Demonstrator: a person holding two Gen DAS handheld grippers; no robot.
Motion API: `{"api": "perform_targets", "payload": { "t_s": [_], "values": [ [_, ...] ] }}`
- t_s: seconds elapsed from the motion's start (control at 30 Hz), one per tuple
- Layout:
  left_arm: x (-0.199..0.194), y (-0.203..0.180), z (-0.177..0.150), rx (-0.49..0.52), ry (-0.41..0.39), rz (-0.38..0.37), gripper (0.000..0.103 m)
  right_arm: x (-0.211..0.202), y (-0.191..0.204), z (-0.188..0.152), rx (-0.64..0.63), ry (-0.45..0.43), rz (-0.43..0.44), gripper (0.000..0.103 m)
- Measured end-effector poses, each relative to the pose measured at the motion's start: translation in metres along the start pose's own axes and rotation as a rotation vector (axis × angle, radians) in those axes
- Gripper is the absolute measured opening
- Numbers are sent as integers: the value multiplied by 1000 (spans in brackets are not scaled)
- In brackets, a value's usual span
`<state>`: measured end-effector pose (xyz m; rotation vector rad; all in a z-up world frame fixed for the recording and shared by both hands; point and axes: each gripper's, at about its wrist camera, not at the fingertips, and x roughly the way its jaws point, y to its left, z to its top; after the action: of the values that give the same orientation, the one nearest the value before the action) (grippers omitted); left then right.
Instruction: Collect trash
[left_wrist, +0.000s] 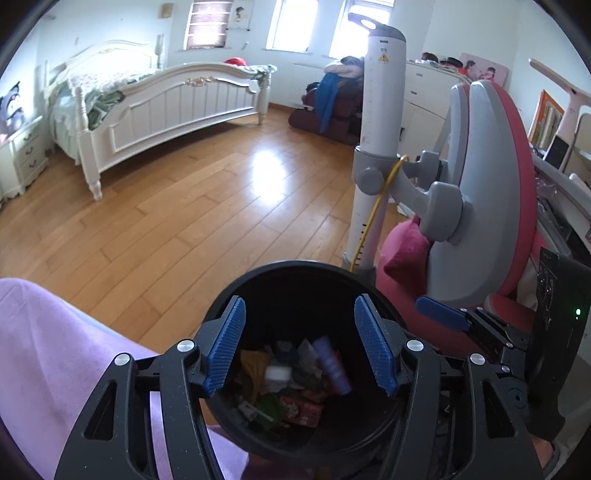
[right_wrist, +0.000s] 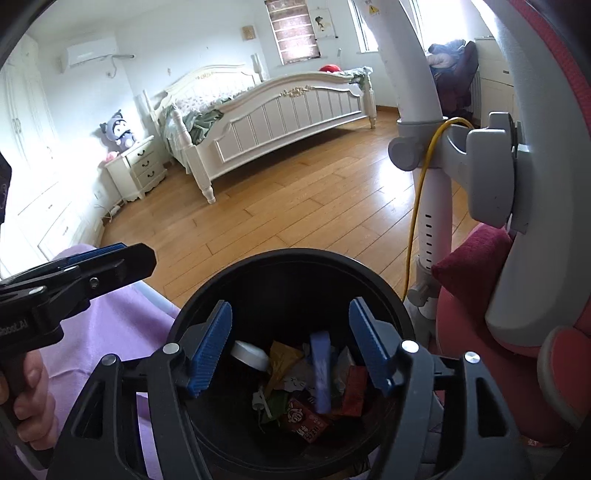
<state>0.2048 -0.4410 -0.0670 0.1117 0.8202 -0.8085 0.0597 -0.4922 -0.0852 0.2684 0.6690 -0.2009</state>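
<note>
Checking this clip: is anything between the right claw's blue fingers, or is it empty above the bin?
Nothing is held: the right claw stands open over the black bin, with only trash below, in the right wrist view.

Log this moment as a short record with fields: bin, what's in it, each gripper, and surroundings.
bin: black round bin, open top, on the wooden floor
contents: purple tube, white lid, red packet, other wrappers
left gripper: open, above the bin, holding nothing
right gripper: open, above the bin, holding nothing
surroundings: white bed, pink chair
</note>
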Motion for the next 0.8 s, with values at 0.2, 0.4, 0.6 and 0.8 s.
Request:
{"api": "perform_targets", "payload": {
  "t_s": [0.2, 0.4, 0.6, 0.8],
  "values": [
    [-24, 6, -9, 0, -60, 12, 84, -8, 16, 0, -29, 2, 9, 67],
    [-67, 15, -21, 19, -135, 69, 96, -16, 39, -3, -39, 8, 37, 82],
    [-119, 34, -41, 24, -195, 177, 98, -24, 77, -5, -78, 36, 58, 92],
    [-180, 75, -72, -43, -256, 308, 98, -41, 132, -15, -149, -25, 88, 98]
  ]
}}
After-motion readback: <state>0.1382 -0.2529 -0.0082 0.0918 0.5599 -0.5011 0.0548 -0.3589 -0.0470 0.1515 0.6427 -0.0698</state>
